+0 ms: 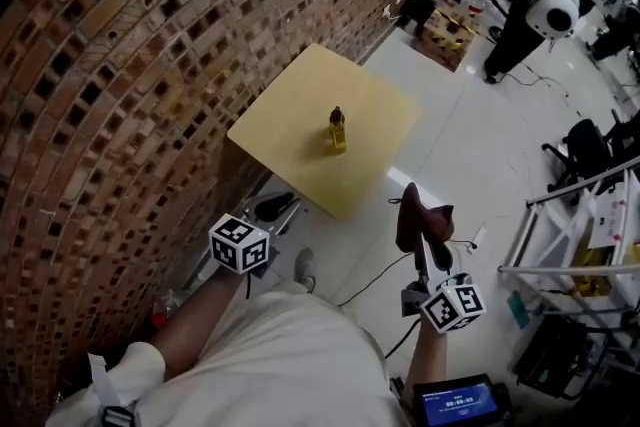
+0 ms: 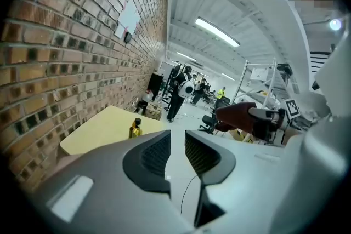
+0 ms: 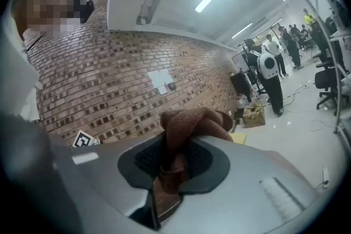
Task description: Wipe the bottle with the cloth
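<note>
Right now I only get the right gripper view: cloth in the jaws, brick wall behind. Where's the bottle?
Observer: The bottle stands upright near the middle of the yellow table, ahead of the person and beside the brick wall.
Operator: Capped?
Observer: Yes, it has a dark cap on top of a yellow body.
Operator: Left gripper doing anything?
Observer: The left gripper is empty. Its jaws are slightly apart, and it is held short of the table, facing the bottle.
</note>
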A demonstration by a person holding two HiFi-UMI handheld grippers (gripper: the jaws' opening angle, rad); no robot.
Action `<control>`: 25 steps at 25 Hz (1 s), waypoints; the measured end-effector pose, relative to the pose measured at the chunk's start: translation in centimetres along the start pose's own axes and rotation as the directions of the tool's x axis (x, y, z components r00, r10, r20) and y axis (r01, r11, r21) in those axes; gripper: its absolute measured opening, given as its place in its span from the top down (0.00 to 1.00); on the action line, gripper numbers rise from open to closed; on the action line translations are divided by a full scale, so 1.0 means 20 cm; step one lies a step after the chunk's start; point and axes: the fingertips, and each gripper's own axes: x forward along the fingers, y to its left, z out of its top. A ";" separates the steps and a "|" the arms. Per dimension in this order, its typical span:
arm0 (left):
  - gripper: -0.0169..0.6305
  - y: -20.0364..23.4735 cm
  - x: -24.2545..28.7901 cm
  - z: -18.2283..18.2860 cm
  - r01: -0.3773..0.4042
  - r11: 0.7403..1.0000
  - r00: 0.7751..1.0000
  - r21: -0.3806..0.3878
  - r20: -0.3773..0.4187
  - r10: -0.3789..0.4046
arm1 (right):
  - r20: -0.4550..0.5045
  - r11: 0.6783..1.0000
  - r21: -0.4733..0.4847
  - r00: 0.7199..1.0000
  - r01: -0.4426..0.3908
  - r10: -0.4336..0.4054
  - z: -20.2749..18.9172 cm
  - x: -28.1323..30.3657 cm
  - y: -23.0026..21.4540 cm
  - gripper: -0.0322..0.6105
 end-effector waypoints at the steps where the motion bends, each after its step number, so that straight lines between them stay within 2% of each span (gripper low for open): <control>1: 0.82 0.05 0.03 0.01 0.009 1.000 1.000 0.007 -0.010 -0.009 | -0.003 1.000 -0.001 1.000 0.006 -0.006 -0.01 0.07 0.01 0.85; 7: 0.82 0.26 0.18 0.04 0.076 0.997 0.996 0.018 -0.055 -0.075 | -0.022 1.000 -0.005 0.999 0.022 -0.022 -0.05 0.41 0.05 0.85; 10: 0.82 0.30 0.27 0.04 0.117 0.992 0.989 0.043 -0.091 -0.113 | -0.021 0.999 0.013 0.999 0.037 -0.037 -0.06 0.52 0.05 0.85; 15: 0.81 0.34 0.44 0.10 0.138 0.989 0.985 0.058 -0.113 -0.131 | -0.015 0.999 0.020 0.999 0.041 -0.041 -0.01 0.64 -0.04 0.85; 20: 0.79 0.39 0.67 0.15 0.121 0.991 0.981 0.062 -0.160 -0.110 | -0.044 0.999 0.034 0.999 0.022 -0.021 0.04 0.80 -0.20 0.85; 25: 0.76 0.52 0.97 0.17 0.048 0.997 0.974 0.054 -0.224 -0.035 | -0.124 0.999 0.012 0.991 -0.039 0.040 0.08 1.04 -0.36 0.85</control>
